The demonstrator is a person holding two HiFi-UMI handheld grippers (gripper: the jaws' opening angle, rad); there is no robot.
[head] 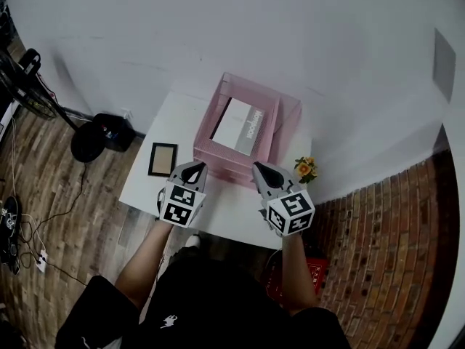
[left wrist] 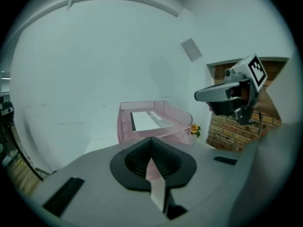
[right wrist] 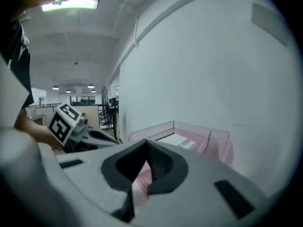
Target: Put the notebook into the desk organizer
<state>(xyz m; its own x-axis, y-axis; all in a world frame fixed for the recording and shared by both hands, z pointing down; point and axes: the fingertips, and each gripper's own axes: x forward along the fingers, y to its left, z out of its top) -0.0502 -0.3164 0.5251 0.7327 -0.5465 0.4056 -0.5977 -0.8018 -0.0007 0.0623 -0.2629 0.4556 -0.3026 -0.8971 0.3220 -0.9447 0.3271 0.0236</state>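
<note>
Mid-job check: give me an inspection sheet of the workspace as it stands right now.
Surface: white table.
Job's things: notebook lies flat in the top tray of the pink organizer.
Clutter: frame left of the organizer; flowers at its right.
Tools: left tool and right tool shut, empty, just short of the organizer.
Cables: loose cables on the floor, left of the table.
Surroundings: white wall behind, brick wall right, fan far left.

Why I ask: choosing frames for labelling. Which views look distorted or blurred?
Head view: edges bend, pink mesh desk organizer sharp. Left gripper view: fisheye, black corners, organizer slightly soft. Right gripper view: fisheye, bright ceiling lamp glares, foreground blurred.
</note>
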